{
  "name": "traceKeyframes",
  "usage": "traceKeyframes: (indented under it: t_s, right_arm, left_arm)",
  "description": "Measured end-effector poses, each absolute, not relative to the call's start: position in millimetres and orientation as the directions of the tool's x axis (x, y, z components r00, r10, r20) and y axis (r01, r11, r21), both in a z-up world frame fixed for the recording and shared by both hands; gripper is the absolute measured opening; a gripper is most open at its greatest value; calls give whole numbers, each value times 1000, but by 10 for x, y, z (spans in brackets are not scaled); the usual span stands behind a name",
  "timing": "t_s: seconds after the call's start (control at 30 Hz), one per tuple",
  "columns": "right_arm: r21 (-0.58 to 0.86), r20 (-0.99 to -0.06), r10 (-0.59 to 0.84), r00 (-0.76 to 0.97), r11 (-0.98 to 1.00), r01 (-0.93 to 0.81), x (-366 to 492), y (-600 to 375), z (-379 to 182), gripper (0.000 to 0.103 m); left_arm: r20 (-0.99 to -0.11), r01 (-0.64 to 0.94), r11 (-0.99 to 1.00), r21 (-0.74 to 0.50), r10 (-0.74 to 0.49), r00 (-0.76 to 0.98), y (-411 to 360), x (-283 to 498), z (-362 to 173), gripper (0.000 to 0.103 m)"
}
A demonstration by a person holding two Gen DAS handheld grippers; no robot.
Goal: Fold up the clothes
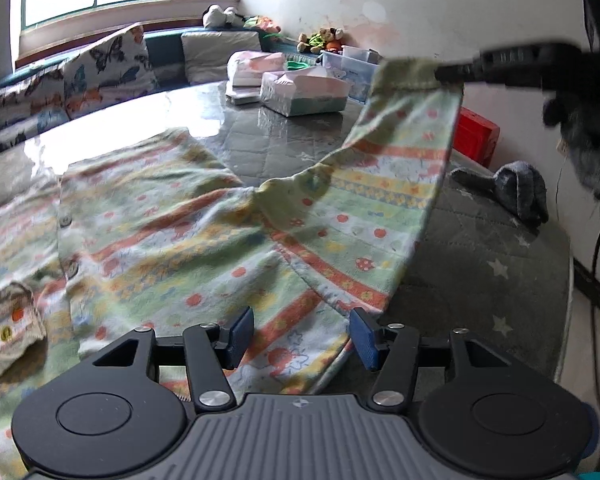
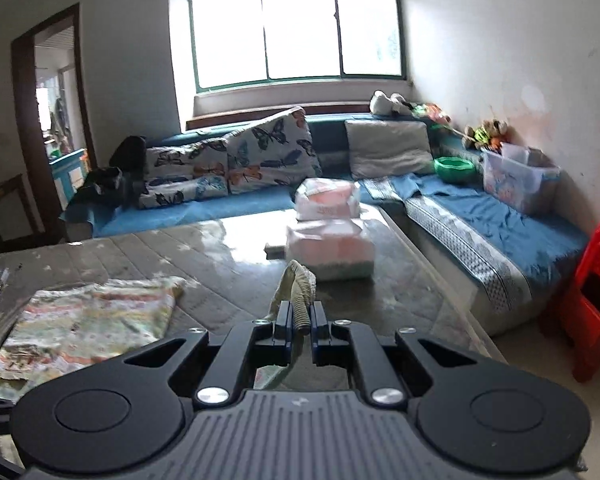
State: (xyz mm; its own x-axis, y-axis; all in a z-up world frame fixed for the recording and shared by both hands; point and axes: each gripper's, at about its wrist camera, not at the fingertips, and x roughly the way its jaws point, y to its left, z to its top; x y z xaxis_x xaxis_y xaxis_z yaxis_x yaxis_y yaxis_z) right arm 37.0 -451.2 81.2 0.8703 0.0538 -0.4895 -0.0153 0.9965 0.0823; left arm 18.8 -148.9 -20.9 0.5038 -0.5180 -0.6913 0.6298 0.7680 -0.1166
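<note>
A pastel striped child's top [image 1: 172, 240] with buttons lies spread on the grey quilted table [image 1: 284, 140]. One sleeve [image 1: 396, 184] rises off it toward the upper right. There my right gripper [image 1: 452, 72] is shut on the ribbed green cuff [image 1: 408, 74]. The right wrist view shows that cuff [image 2: 300, 300] pinched between the blue pads of the right gripper [image 2: 300, 320], with the top's body [image 2: 88, 320] lying low to the left. My left gripper [image 1: 303, 334] is open just above the top's near edge, close to the sleeve's base; its pads [image 1: 242, 332] do not press the cloth.
A small patterned cloth piece [image 1: 8, 320] lies at the near left. Wrapped packages [image 1: 304, 94] sit at the table's far side. A grey bundle [image 1: 516, 188] rests on the right corner, with a red plastic stool [image 2: 592, 296] on the floor beyond. A sofa [image 2: 260, 152] lines the far wall.
</note>
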Motion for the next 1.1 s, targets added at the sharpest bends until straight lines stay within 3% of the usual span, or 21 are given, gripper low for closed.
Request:
traceKeyframes:
  t_s: [0.23,0.5,0.9,0.97,1.03,1.1]
  right_arm:
    - [68,-431,179,884,984,-166,323,-4076,1221,7]
    - [19,-413,362,835,921,-390,408,-3180,1432,7]
    - [6,-516,538,666,780,-626,425,-1939,1118,8]
    - [25,-537,559,632,760,-650,413,-1814,1051,9]
    - [35,-545,570,615,749,-662,363,-1771,1003,18]
    - [37,-544,577,609,741,-670,334,-1770,1001,18]
  left_arm:
    - [-664,605,785,-135,-525,533,-1318,154,-116,60]
    - [-619,479,867,-139,-454,641,-609,16,29,67]
    - [-609,285,943,-170,-328,723,230,-150,36,69]
    - [-612,268,948,-174,-317,725,284,-156,29,69]
    - [-613,256,950,-177,-310,727,321,-159,26,69]
    - [-613,246,953,-178,-303,730,356,-157,23,69]
